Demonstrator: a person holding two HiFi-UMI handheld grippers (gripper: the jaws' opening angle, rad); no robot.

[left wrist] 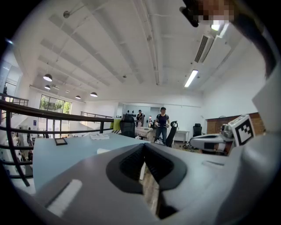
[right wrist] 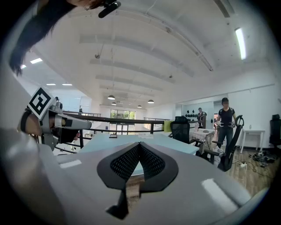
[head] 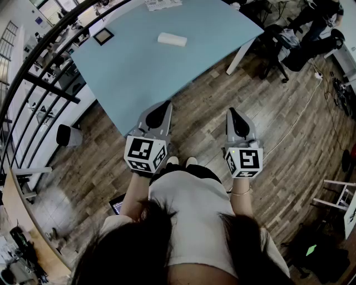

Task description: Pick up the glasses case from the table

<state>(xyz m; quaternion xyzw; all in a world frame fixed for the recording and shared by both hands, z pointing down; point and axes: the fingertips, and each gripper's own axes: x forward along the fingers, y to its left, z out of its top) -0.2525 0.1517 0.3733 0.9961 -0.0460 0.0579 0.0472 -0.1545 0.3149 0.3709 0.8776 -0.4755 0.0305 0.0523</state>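
Observation:
The white glasses case [head: 172, 39] lies on the far part of the light blue table [head: 133, 67]; in the left gripper view the case [left wrist: 104, 150] shows as a small white shape just left of the jaws. My left gripper [head: 165, 104] [left wrist: 144, 146] hovers at the table's near corner, well short of the case, jaws shut with nothing between them. My right gripper [head: 232, 111] [right wrist: 139, 145] is held over the wooden floor to the right of the table, also shut and empty. Both point roughly level toward the table [right wrist: 131, 139].
A small black-framed square [head: 103, 36] [left wrist: 60, 141] and some papers [head: 161, 4] [left wrist: 99, 136] lie further back on the table. A black railing [head: 39, 78] runs along the left. Office chairs [head: 281, 44] and standing people [left wrist: 162, 123] are beyond the table's right end.

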